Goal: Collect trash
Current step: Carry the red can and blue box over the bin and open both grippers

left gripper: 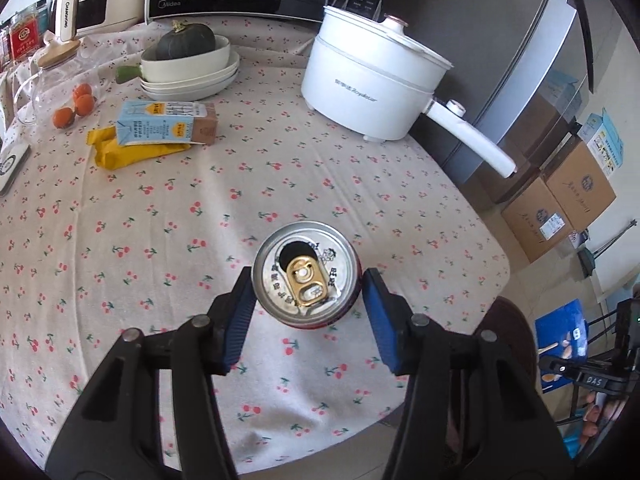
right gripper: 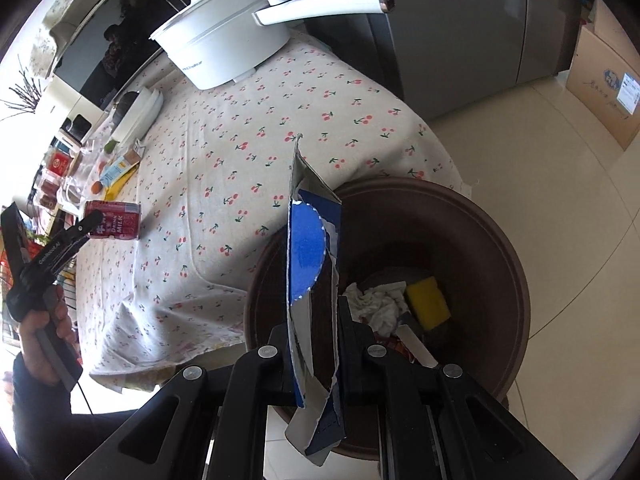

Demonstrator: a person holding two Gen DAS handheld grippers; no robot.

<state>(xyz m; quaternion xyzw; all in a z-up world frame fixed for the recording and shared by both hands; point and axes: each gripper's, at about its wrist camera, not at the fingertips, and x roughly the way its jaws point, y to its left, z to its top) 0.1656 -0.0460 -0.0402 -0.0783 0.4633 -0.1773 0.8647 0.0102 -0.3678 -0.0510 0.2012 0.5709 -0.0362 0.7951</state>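
left wrist view: the can [left gripper: 307,276] is stood upright on the tablecloth [left gripper: 160,208], framed between the spread pads [left gripper: 239,312] of the left gripper [left gripper: 308,316], gaps showing on both sides, so nothing is gripped yet. right wrist view: a torn carton [right gripper: 312,280] is pinched fast in the right gripper [right gripper: 316,344], held above the bin [right gripper: 500,240] beside the table. a release over the bin is likely called for next, then a squeeze on the can.
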